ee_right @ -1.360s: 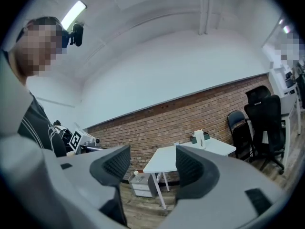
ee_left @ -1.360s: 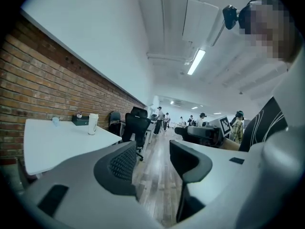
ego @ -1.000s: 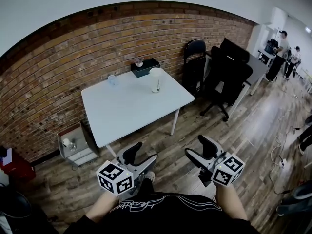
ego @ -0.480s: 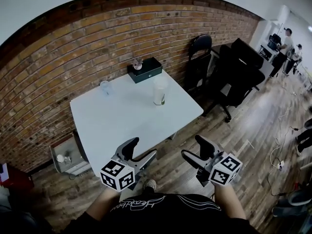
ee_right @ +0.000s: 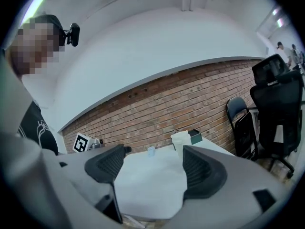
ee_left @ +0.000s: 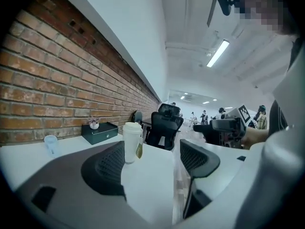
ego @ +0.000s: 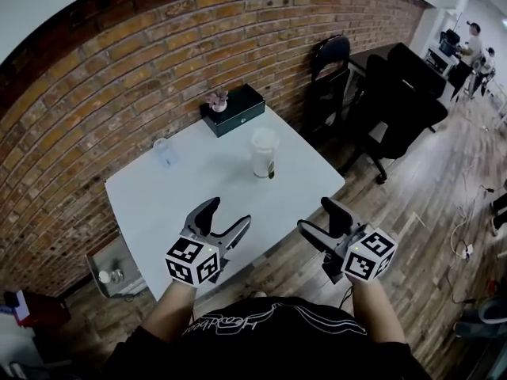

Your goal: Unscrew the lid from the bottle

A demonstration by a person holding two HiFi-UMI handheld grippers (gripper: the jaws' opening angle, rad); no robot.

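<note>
Left gripper (ego: 226,218) and right gripper (ego: 318,222) have come up to the surface (ego: 158,204) edge, nearer the bottle (ego: 263,158) (fingers (ego: 207,210) just opened wide, empty), lid (ego: 264,138) not yet touched.

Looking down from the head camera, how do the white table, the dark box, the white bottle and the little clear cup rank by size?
1. White table, by far the largest.
2. Dark box.
3. White bottle, not far behind the box in this view.
4. Clear cup, smallest.
</note>
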